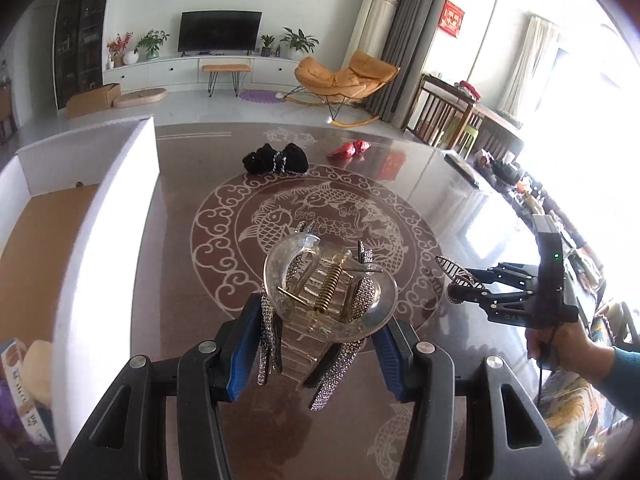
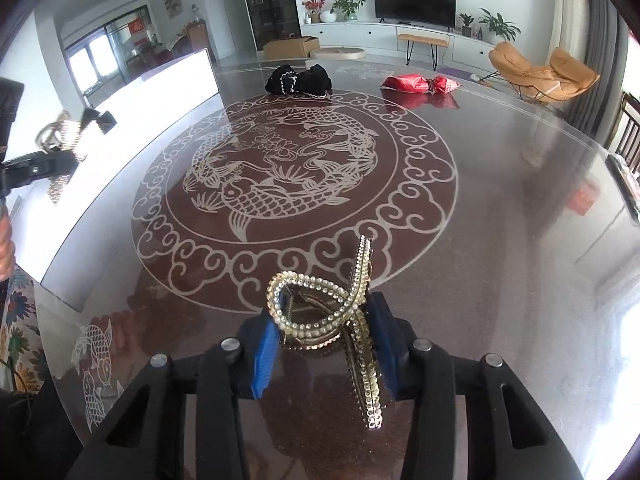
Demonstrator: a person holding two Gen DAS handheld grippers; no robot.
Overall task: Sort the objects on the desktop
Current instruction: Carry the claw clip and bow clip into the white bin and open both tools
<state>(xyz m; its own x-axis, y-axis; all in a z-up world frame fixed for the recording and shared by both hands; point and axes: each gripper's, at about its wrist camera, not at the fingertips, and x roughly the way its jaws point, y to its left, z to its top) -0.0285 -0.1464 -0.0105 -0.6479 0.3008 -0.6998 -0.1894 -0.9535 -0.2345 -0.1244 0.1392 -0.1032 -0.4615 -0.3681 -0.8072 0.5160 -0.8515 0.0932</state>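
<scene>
My left gripper (image 1: 316, 344) is shut on a clear plastic hair claw (image 1: 328, 292) with rhinestone strips, held above the table. My right gripper (image 2: 326, 344) is shut on a gold, pearl-studded hair clip (image 2: 332, 316); it also shows in the left wrist view (image 1: 454, 278) at the right, with its clip (image 1: 450, 266). A black scrunchie (image 1: 276, 158) (image 2: 300, 79) and a red wrapped item (image 1: 350, 149) (image 2: 420, 83) lie at the table's far side. The left gripper shows at the left edge of the right wrist view (image 2: 64, 144).
A white open box (image 1: 104, 208) (image 2: 132, 148) with a brown floor stands on the left of the glass table (image 1: 460, 208), which has a fish medallion. Packets lie in the box's near corner (image 1: 28, 392). Clutter sits along the table's right edge (image 1: 516, 176).
</scene>
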